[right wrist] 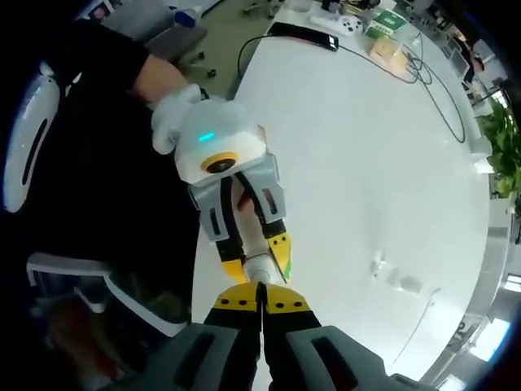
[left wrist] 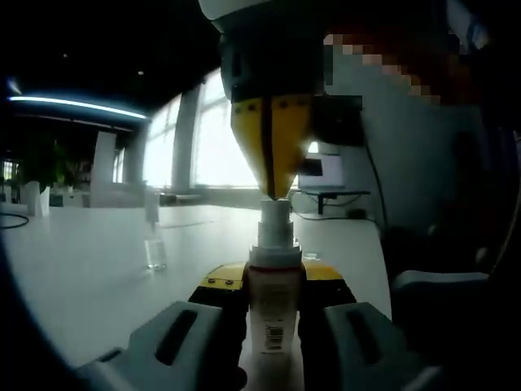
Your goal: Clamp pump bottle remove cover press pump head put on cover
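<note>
In the left gripper view, a slim pale pump bottle (left wrist: 271,322) with a barcode label stands upright. My left gripper (left wrist: 273,285) is shut on its body just below the collar. The uncovered pump head (left wrist: 275,218) sticks up above the jaws. My right gripper (left wrist: 275,189) comes down from above, its yellow tips shut together and resting on top of the pump head. In the right gripper view, my right gripper (right wrist: 260,303) is shut right over the pump head (right wrist: 259,267), which my left gripper (right wrist: 259,259) holds. A clear cover (left wrist: 155,251) stands on the table to the left.
The white table (left wrist: 89,261) stretches left and far. A monitor (left wrist: 321,171) stands at the back. Cables (right wrist: 423,73), small boxes (right wrist: 383,37) and a plant (right wrist: 505,155) sit at the table's far side. A gloved hand (right wrist: 175,110) holds the left gripper.
</note>
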